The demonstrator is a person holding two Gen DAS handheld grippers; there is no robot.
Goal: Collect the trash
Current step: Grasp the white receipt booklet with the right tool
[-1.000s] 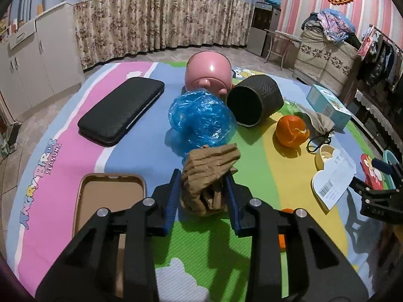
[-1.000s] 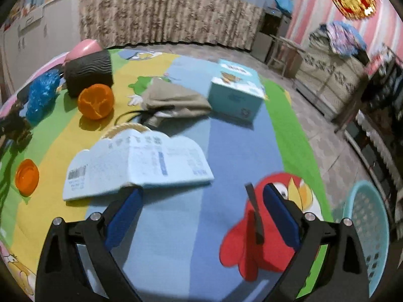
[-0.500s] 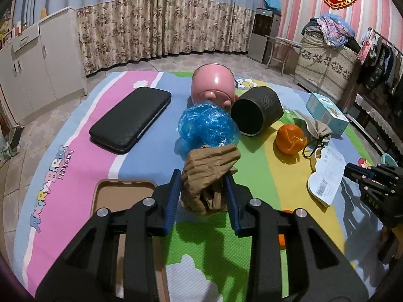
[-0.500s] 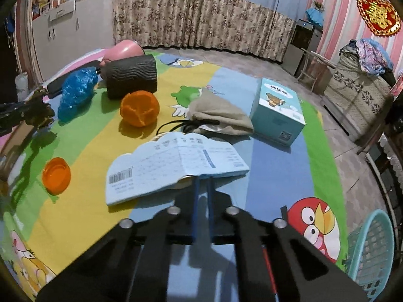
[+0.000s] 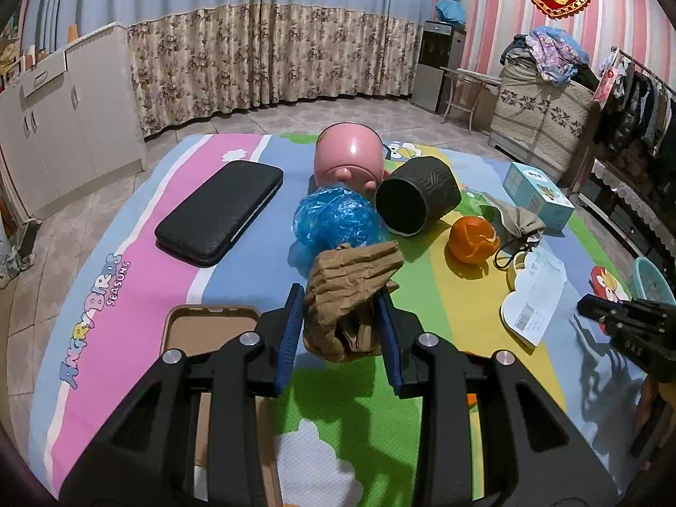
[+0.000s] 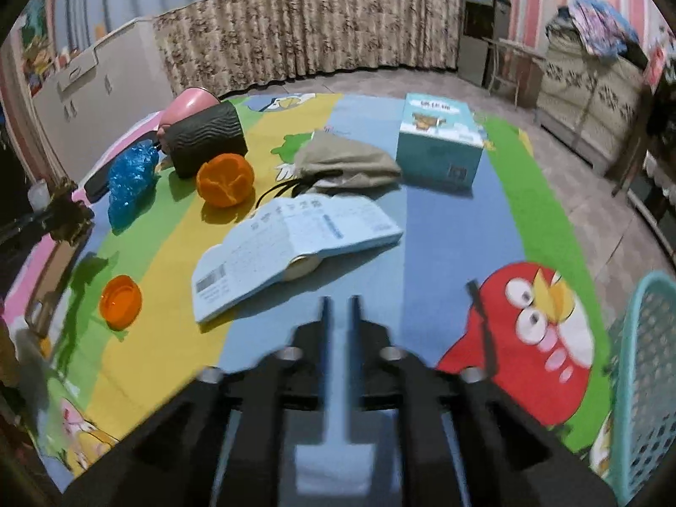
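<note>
Though blur hides detail, right gripper [image 6: 338,308] jaws are opening w/ nothing between; left gripper [image 5: 340,321] clamps crumpled brown paper [image 5: 350,295], approx 12 o'clock.

The play mat [image 5: 236,279] runs in pink, blue, green and yellow stripes, with a red cartoon bird [image 6: 532,338] printed on it. A crumpled paper bag [image 5: 350,295] is brown, the plastic bag [image 5: 333,219] bright blue, the orange peel [image 5: 471,238] orange. The case [image 5: 219,215] is black, the bowl [image 5: 348,160] pink, the cup [image 5: 416,196] dark with a zigzag relief. The small lid [image 6: 120,301] is orange, the basket [image 6: 646,380] teal, the curtain [image 5: 270,55] floral beige.
</note>
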